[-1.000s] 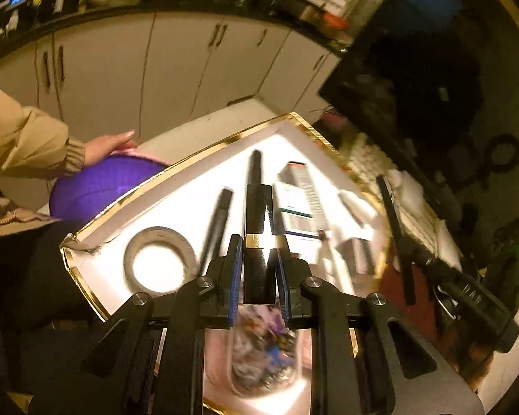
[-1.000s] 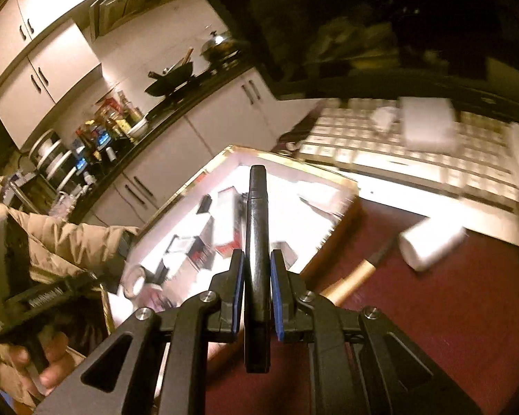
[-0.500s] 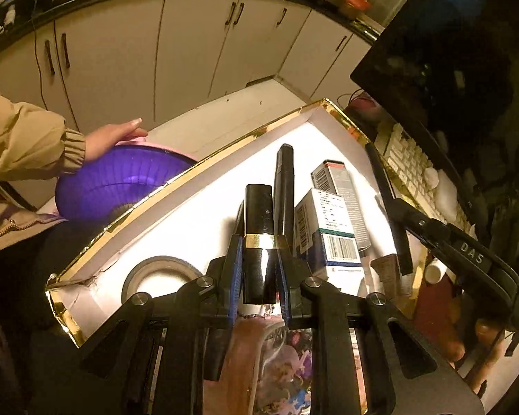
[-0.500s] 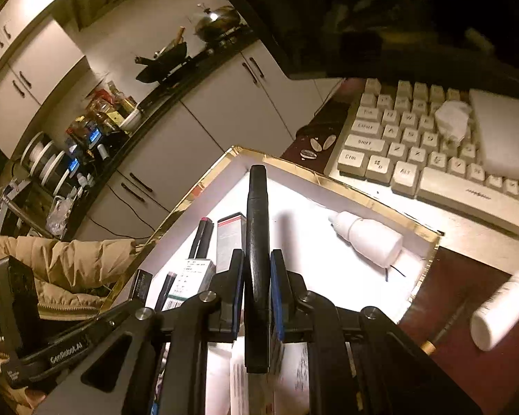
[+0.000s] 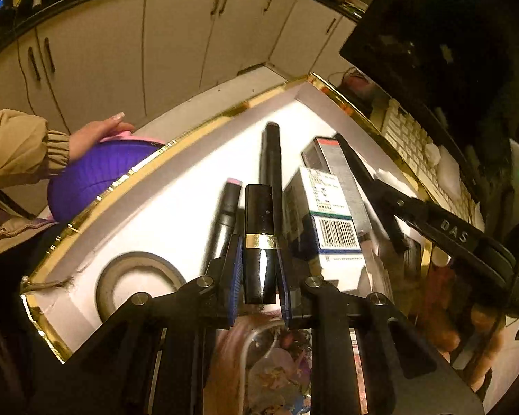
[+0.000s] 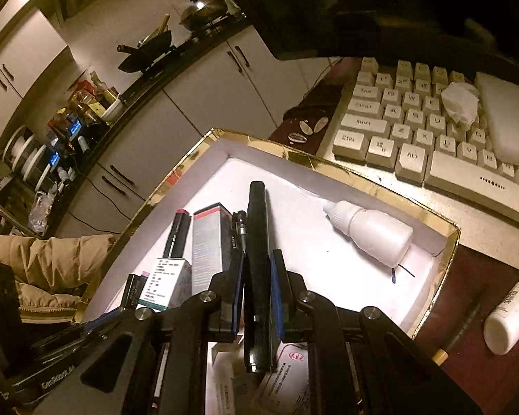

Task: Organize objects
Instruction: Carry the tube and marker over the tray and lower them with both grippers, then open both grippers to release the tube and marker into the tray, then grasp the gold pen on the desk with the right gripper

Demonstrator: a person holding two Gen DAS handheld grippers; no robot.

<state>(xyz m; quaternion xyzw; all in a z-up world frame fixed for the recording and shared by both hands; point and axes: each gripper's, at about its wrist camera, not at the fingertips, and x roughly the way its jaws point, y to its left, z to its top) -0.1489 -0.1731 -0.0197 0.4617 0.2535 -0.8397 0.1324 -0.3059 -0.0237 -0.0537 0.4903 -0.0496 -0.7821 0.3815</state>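
Lipstick [image 5: 258,242] clamped btwn left claw [image 5: 258,269] pads, above box [image 5: 176,186].

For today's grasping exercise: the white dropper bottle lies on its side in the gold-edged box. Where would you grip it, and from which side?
Grip the white dropper bottle across its wide round body, not the tapered nozzle, which would probably slip. Come from above, jaws astride the body, since it lies flat on the floor of the gold-edged box near the far wall, leaving little room sideways. Both grippers are full now.
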